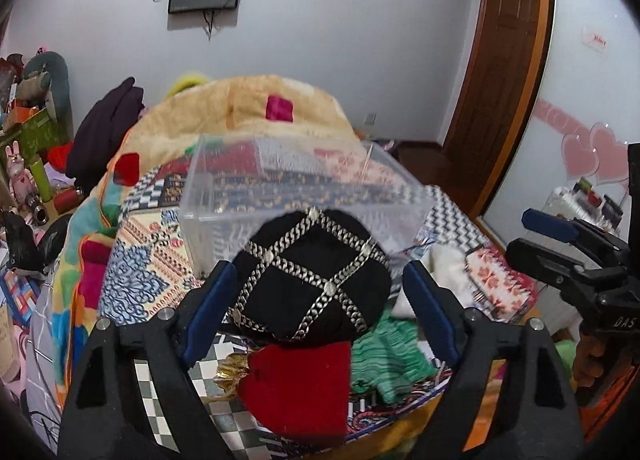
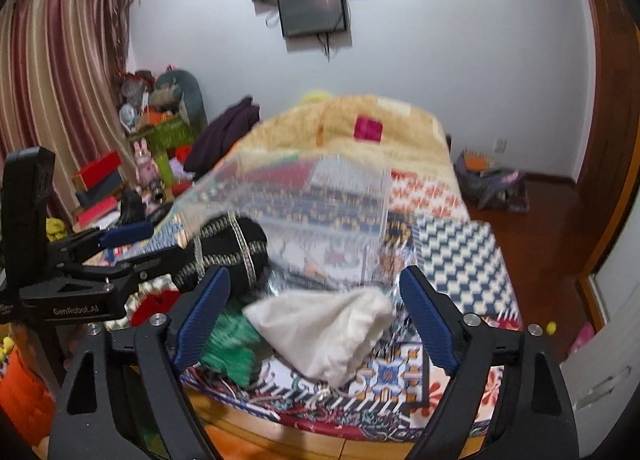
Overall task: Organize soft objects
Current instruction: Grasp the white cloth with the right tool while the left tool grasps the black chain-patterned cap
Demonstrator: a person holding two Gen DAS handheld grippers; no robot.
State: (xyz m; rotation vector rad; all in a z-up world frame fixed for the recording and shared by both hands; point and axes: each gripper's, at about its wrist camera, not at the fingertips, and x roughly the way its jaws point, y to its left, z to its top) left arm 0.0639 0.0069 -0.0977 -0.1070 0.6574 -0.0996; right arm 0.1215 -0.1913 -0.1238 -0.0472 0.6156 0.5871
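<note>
**Black hat between the left tongs, clear box just beyond**

The left tongs (image 1: 316,300) are spread wide, and the black hat (image 1: 316,276) with silver chain trim sits between the blue pads. In the left view neither pad plainly presses it, so whether it is gripped or only framed I cannot tell. In the right view the same hat (image 2: 236,252) looks raised off the bed, at the tip of the left tongs and next to the near left corner of the clear box (image 2: 304,212).

The box (image 1: 288,196) stands on the patterned bed (image 1: 152,252), straight ahead of the hat and just past it. The coming move most likely turns on that line: forward along the left tongs' own axis, then over the near wall. The left hand is clearly the nearer one.

The right tongs (image 2: 316,324) are also spread, holding nothing. A white cloth (image 2: 328,332) lies between their pads on the bed, with a green knit (image 2: 232,344) touching its left side. A red piece (image 1: 300,384) lies below the hat, nearer the bed's edge.
</note>
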